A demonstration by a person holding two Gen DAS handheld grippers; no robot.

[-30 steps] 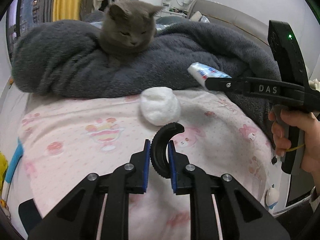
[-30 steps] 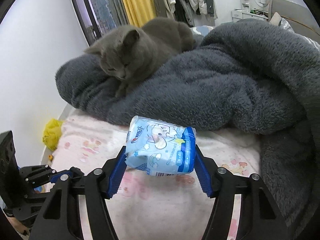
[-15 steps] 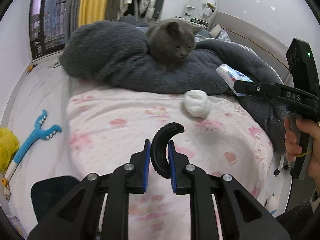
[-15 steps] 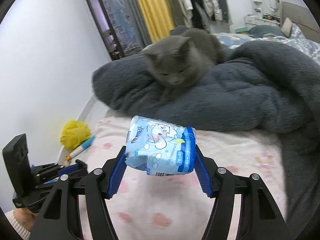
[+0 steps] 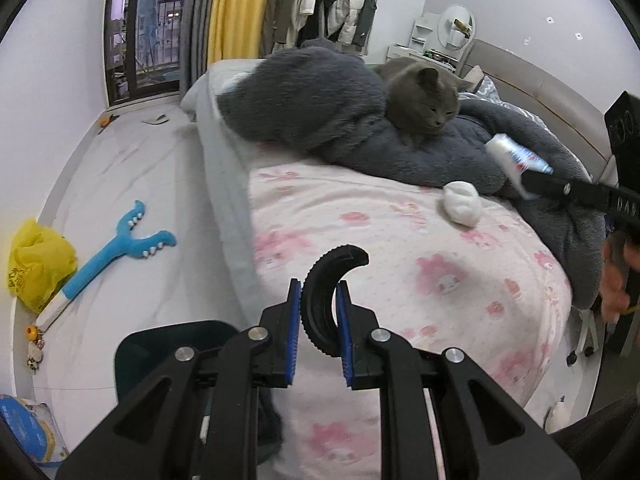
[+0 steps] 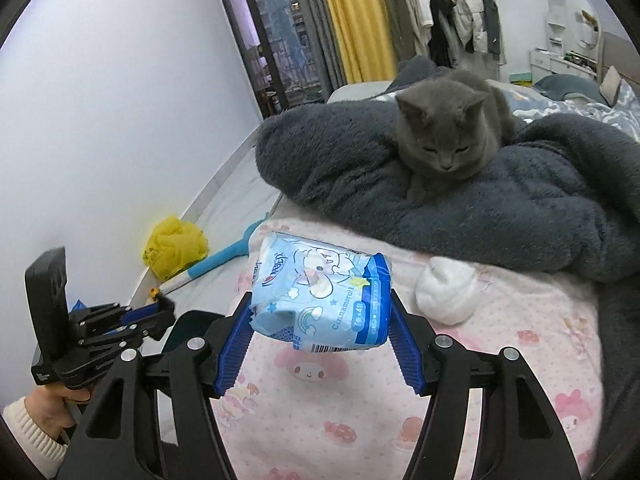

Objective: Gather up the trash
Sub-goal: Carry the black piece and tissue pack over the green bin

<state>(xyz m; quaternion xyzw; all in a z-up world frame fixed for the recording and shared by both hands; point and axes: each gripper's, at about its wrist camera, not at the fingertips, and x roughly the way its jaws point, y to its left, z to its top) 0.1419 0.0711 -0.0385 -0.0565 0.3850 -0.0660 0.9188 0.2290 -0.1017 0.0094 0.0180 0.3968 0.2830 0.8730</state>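
My right gripper (image 6: 320, 344) clamps a blue tissue pack (image 6: 322, 298) above the pink bedsheet (image 6: 520, 360). My left gripper (image 5: 318, 334) pinches a curved black plastic piece (image 5: 324, 292). A white wad (image 6: 447, 295) lies near the grey cat (image 6: 452, 128).

- A grey cat (image 6: 448, 132) lies on a dark grey fluffy blanket (image 6: 500, 208), its head lowered.
- The blanket is bunched on a bed with a pink patterned sheet (image 5: 400, 248).
- On the pale floor (image 5: 140, 184) beside the bed lies a blue Y-shaped toy (image 5: 116, 248).
- A yellow curtain (image 5: 236, 12) hangs beside the dark window (image 5: 144, 28).
- Clothes (image 6: 452, 8) hang behind.
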